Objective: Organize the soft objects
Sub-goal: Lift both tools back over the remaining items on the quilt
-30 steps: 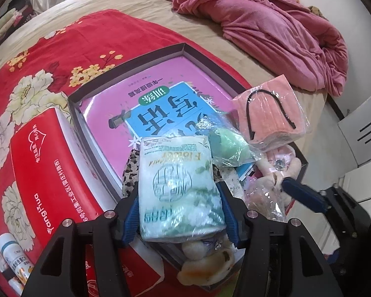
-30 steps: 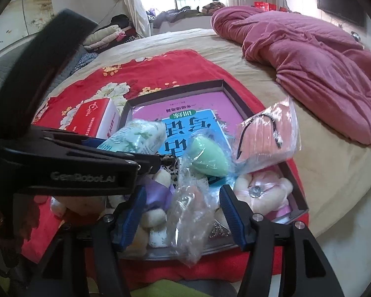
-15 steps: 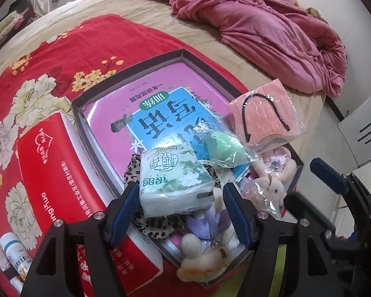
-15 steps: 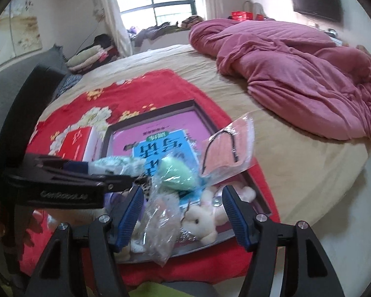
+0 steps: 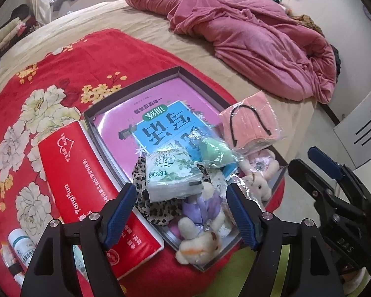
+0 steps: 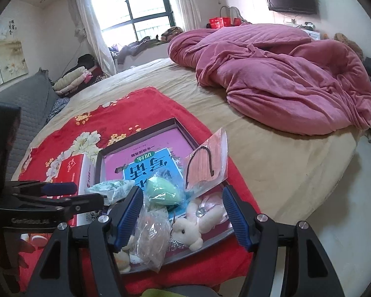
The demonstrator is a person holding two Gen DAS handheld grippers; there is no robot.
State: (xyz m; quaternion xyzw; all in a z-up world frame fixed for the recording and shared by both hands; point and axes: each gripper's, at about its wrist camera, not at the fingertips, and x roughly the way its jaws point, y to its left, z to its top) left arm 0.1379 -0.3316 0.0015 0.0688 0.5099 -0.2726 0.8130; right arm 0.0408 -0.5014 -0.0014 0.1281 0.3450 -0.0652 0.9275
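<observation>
Landmark: shallow grey tray (image 5: 133, 87) on the red floral blanket (image 5: 61, 57), a pink-and-blue book (image 5: 160, 113) flat inside.
Red tissue box (image 5: 86, 185): just left of the tray, touching its wall.
Left gripper (image 5: 180, 212): over the tray's near end; jaws have just been opening, spread, nothing pinched.
Tissue pack (image 5: 170, 175): on a leopard-print cloth (image 5: 155, 208) at the tray's near end, free of the pads.
Green sponge bag (image 5: 215, 152): tray's near right.
Pink mask bag (image 5: 252, 123): on the tray's right rim.
Right gripper (image 6: 183, 212): over the tray's near right corner, jaws apart, a clear bag (image 6: 150, 237) and white plush (image 6: 188, 230) below, ungripped.
</observation>
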